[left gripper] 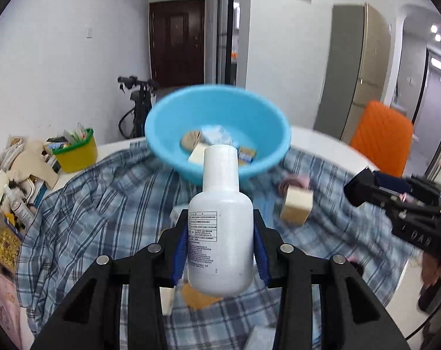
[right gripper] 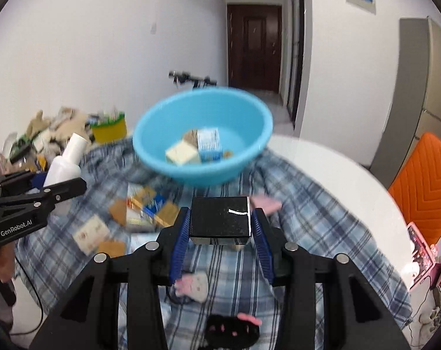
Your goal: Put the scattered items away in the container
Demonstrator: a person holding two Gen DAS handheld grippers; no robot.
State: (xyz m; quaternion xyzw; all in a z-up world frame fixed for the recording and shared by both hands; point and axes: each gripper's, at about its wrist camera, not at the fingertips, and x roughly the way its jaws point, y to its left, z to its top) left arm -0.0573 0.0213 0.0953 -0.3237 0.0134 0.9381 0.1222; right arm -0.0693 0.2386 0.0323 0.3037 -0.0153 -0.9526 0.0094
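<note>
White walls and a dark wooden door [left gripper: 176, 42] close off the room behind a round white table [right gripper: 331, 169] draped with a blue plaid cloth [left gripper: 103, 204].

Left tongs [left gripper: 220, 250] are clenched on a white plastic bottle [left gripper: 220, 227]; the blue pads press its printed sides and the neck points toward the basin. From the right wrist view the same bottle [right gripper: 64, 163] shows at the left edge, held clear above the cloth.

Right tongs [right gripper: 220, 227] grip a flat black box [right gripper: 220, 217] between the blue pads, and the box too is off the cloth. The left wrist view shows these tongs [left gripper: 363, 188] at the right, with part of a hand [left gripper: 433, 271] below them; what they hold is hard to tell there.

Ahead of both sits a light blue plastic basin [left gripper: 217, 105] on the cloth, blurred. It already holds a cream block [right gripper: 181, 153], a blue-and-white packet [right gripper: 210, 144] and a small brown thing [left gripper: 191, 140].

Still loose on the cloth are a cream cube [left gripper: 296, 208] just right of the bottle, a heap of packets and brown cards [right gripper: 144, 207], a pink-and-white plush piece [right gripper: 192, 287] and a black plush piece [right gripper: 233, 328] under the right tongs.

At the far left stand a yellow tub with a green rim [left gripper: 76, 151] and a pile of clutter [left gripper: 13, 175]. An orange chair [left gripper: 383, 137] stands at the right, well apart from the basin.
</note>
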